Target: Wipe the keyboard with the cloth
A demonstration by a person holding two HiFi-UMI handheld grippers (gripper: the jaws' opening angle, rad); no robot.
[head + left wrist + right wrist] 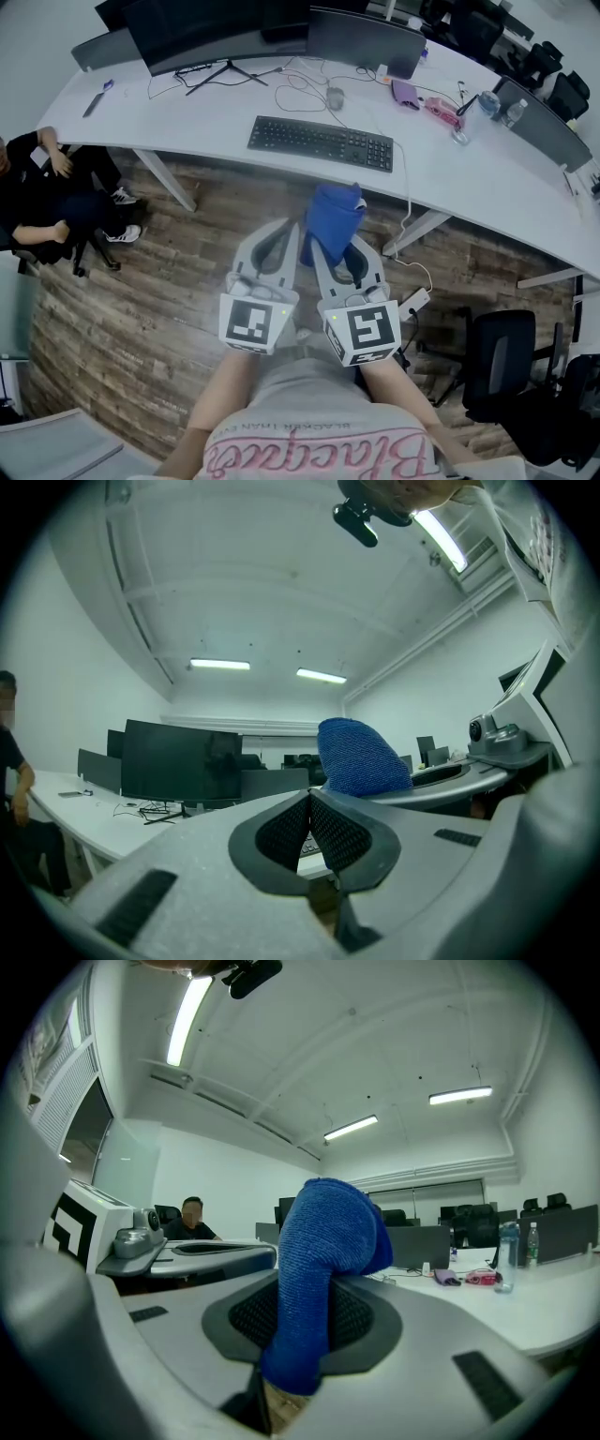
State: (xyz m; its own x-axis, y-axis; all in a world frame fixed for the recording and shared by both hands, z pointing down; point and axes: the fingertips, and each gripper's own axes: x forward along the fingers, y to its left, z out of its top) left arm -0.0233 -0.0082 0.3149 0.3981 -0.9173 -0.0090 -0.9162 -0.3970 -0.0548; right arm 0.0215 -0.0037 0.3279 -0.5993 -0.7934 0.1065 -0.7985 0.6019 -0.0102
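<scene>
A black keyboard (321, 142) lies on the long white desk (225, 112). Both grippers hang side by side over the wooden floor, well short of the desk. My right gripper (330, 246) is shut on a blue cloth (333, 217), which stands up out of its jaws; in the right gripper view the cloth (319, 1279) is pinched between the black pads. My left gripper (279, 242) is shut with nothing in it, its pads (286, 832) touching. The cloth (361, 758) also shows in the left gripper view, to the right.
Monitors (216, 28) stand at the desk's back, with cables, a mouse (335, 97), bottles (489, 103) and small pink items. A seated person (42, 202) is at the left. Black office chairs (502, 361) stand at the right. A power strip (412, 302) lies on the floor.
</scene>
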